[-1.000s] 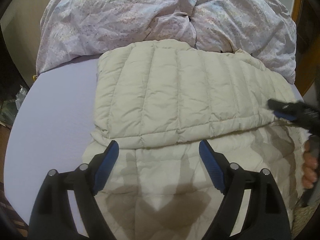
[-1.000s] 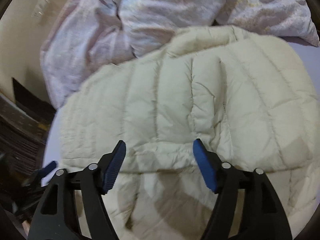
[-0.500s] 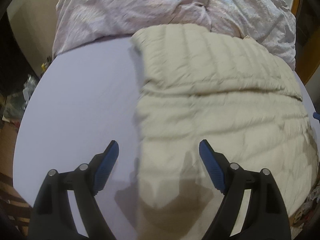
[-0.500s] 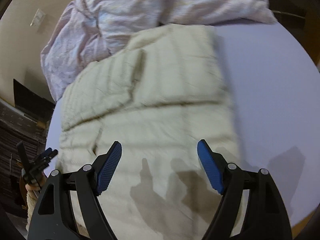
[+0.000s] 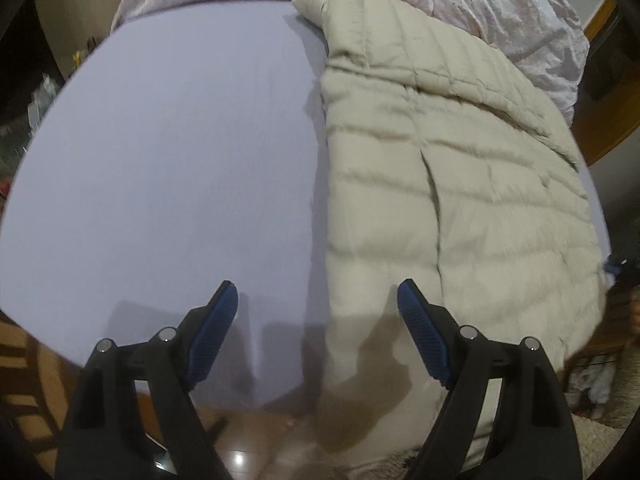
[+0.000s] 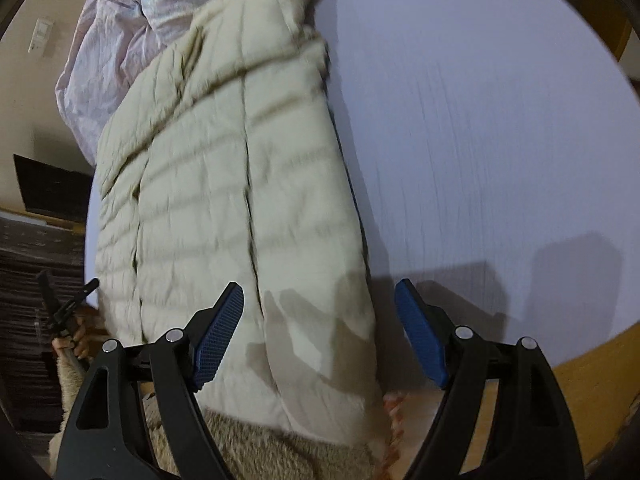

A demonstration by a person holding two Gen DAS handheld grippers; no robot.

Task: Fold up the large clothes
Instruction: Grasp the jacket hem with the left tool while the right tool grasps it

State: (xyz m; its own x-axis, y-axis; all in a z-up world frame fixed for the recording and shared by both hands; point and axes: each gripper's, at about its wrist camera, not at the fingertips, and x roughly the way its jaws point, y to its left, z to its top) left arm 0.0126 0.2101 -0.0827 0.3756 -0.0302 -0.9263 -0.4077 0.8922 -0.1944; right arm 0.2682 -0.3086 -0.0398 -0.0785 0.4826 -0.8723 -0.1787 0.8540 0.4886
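Mid-fold on the cream quilted puffer jacket [image 5: 452,184]. It lies as a long strip on the lavender bed sheet [image 5: 160,160], top end against the crumpled pale floral duvet [image 5: 500,4], bottom end hanging over the near edge of the bed. One layer already appears folded over at the far end, so I judge the lengthwise narrowing is done and a crosswise fold comes next.

Left tongs [image 5: 316,334]: jaws wide apart, nothing between them. They hover over the jacket's left edge near the bottom; one blue pad sits over bare sheet, the other over the fabric. No contact that I can see.

Right tongs [image 6: 318,332]: also wide apart and empty, having just been opening. They hover over the jacket's right edge near the bottom, one pad over quilting, the other over sheet. In this view my left hand [image 6: 72,340] shows low at the far side, holding its tool.

Next move, as I judge it: drop both tongs to the bottom corners, pinch each side edge through all layers, then lift and carry the hem up towards the collar end. The puffy fill will spring back, so it needs a deep bite.
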